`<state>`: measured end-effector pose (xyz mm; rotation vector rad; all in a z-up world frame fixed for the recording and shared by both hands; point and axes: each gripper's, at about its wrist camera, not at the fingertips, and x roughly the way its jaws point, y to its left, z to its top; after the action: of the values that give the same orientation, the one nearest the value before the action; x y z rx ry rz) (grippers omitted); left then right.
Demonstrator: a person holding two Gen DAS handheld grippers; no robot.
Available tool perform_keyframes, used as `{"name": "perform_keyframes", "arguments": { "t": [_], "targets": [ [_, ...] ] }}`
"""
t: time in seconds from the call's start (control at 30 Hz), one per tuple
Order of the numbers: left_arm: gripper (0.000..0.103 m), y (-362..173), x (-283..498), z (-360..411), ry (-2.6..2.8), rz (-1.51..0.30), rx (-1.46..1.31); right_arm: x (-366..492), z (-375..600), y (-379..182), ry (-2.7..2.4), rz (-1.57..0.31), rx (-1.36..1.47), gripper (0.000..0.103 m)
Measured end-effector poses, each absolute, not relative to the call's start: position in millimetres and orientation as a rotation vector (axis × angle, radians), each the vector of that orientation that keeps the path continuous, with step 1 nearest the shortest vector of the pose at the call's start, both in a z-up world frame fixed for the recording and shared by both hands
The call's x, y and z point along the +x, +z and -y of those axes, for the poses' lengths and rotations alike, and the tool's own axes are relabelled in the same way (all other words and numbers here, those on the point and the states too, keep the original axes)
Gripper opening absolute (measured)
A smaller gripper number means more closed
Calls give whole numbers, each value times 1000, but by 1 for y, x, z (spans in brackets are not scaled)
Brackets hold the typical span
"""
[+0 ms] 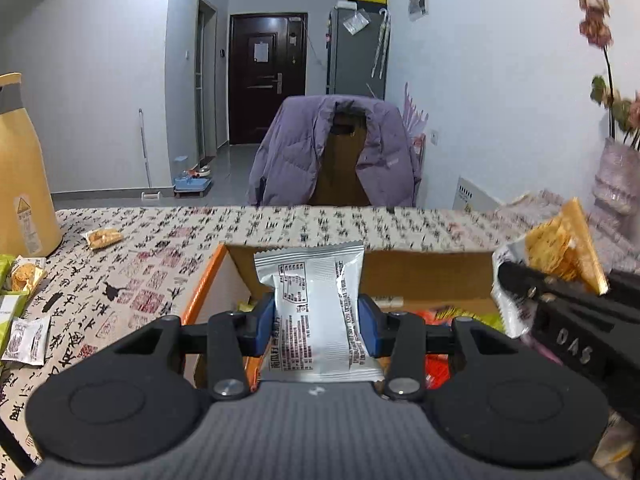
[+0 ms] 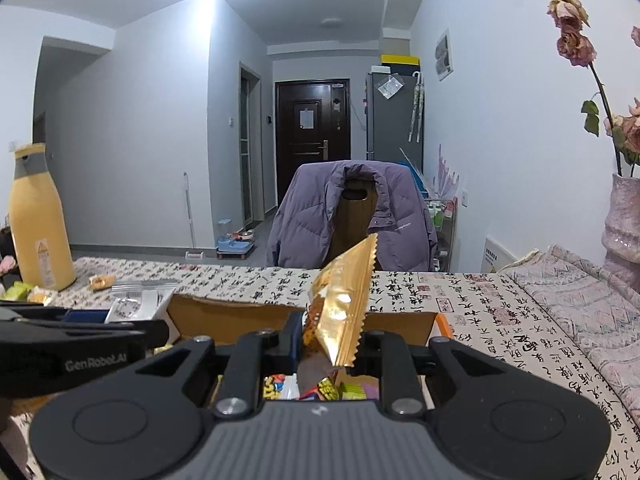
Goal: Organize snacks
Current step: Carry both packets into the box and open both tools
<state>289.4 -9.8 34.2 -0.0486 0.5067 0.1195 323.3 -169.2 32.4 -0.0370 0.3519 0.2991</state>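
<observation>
My left gripper [image 1: 316, 326] is shut on a silver snack packet [image 1: 316, 304], held upright over the open cardboard box [image 1: 420, 266] with the orange rim. The right gripper [image 2: 330, 346] is shut on a gold cracker packet [image 2: 346, 300] above the same box [image 2: 224, 316], which holds several colourful snacks [image 2: 320, 390]. In the left wrist view the right gripper [image 1: 516, 280] enters from the right with its gold packet [image 1: 564, 252]. In the right wrist view the left gripper [image 2: 120, 322] reaches in from the left with the silver packet [image 2: 140, 302].
Loose packets lie on the calligraphy tablecloth [image 1: 160, 248] at left: a cracker pack [image 1: 102, 237], a silver pack [image 1: 28, 338], green packs [image 1: 12, 276]. A tall yellow bottle [image 2: 38, 216] stands far left. A vase with dried flowers [image 2: 626, 224] stands right. A chair with a purple jacket [image 1: 332, 152] sits behind the table.
</observation>
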Motion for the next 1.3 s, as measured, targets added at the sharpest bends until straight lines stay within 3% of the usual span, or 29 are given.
{"name": "perform_keyframes", "arguments": {
  "t": [0.53,0.67,0.73,0.8,0.93,0.97,1.3],
  "targets": [
    [45,25,290,4,124,-526,-56,328,177,22,294,-400,-8,20],
    [49,25,289,3,130,-521,-63,328,178,20,288,-406,-5,24],
    [51,26,287,3,134,-513,-68,329,179,20,287,-413,-1,35],
    [59,28,287,2,138,-503,-74,330,181,18,273,-418,5,68],
    [95,30,282,2,153,-473,-85,329,186,19,251,-406,32,98],
    [102,31,280,2,155,-461,-91,328,188,19,249,-404,39,102],
    [103,32,281,-2,170,-445,-116,330,194,18,226,-402,67,103]
  ]
}}
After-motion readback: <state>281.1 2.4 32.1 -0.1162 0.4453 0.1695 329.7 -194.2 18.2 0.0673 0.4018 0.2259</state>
